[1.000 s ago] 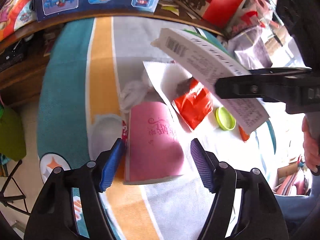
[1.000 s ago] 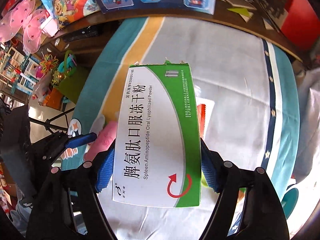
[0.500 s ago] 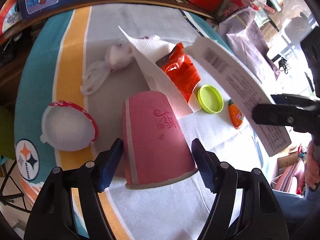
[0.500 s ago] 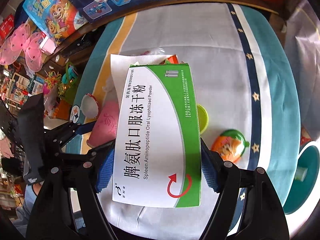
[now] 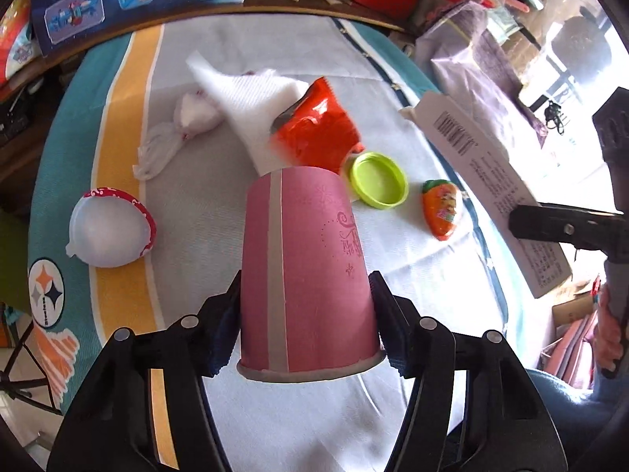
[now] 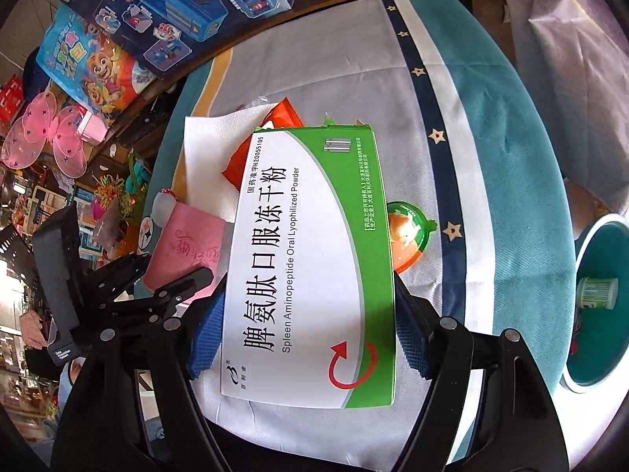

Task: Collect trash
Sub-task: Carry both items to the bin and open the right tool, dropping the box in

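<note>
The pink paper cup point(image 5: 304, 271) is sitting mouth-toward-camera between the pads of the left claw point(image 5: 304, 314), whose jaws have just been closing; both pads are now pressing on the cup wall, so it is being pinched. The right claw point(image 6: 304, 334) is clamping the green-and-white medicine box point(image 6: 310, 267) by its long edges, holding it above the cloth.

Step in hand, as judged: both claws are loaded and the pickup stage is finishing. The teal bin point(image 6: 601, 303) is showing at the right edge of the right wrist view, already holding a small container. The next move is probably calling for carrying box and cup over its rim and releasing, the box needing to go in end-first.

Remaining litter is lying on the bench: white tissue point(image 5: 243, 106), red wrapper point(image 5: 318, 133), green lid point(image 5: 379, 181), orange carrot-shaped packet point(image 5: 442, 210), white half-shell with red rim point(image 5: 110, 232).

The bench cloth point(image 5: 251, 43) is striped grey, yellow and teal. Toy boxes point(image 6: 165, 4) and pink wings point(image 6: 47, 133) are crowding the room beyond
</note>
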{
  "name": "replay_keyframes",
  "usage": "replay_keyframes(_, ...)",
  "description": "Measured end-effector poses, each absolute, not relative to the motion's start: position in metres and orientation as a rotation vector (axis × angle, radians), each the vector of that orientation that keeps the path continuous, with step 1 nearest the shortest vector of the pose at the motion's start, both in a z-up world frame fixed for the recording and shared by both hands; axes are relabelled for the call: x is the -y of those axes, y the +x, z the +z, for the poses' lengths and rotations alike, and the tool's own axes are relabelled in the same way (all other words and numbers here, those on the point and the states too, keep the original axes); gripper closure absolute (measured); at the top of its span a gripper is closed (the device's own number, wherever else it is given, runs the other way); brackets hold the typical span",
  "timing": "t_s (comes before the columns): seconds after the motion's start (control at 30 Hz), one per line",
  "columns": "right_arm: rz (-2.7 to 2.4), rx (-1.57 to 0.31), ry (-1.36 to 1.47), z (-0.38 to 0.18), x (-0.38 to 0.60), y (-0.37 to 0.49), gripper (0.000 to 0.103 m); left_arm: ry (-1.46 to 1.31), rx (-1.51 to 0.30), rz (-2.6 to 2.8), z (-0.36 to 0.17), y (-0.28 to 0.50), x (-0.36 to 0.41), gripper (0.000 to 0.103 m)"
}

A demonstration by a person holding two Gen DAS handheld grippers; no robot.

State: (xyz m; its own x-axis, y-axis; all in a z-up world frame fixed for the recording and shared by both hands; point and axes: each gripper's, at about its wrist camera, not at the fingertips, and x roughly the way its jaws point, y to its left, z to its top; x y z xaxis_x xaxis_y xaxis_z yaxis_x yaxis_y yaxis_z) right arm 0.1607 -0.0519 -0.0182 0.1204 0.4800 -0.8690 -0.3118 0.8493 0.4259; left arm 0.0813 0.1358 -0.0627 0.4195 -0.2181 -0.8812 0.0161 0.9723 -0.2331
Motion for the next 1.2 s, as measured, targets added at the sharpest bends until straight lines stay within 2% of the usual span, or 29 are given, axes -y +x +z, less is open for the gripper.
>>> replay_keyframes(0.27,0.563,-1.285,0.226,-0.009,0.092,0.155,0.032,-0.108,-1.064,-0.193,-0.026,0.063,-0.097,0.041)
replay_keyframes(0.6,0.434,-1.214,0.348,0.001,0.191,0.146,0.031,-0.016,-1.035,-0.345,-0.004,0.088,-0.015,0.041)
replay_keyframes(0.93,0.164,-1.18,0.486,-0.011,0.343,0.125,0.031,0.08,-1.043,-0.562,-0.009,0.126,0.098,0.041)
replay_keyframes(1.2,0.1,-1.249,0.548,-0.047,0.385,0.122,0.031,0.129,-1.076,-0.666,-0.025,0.144,0.168,0.041)
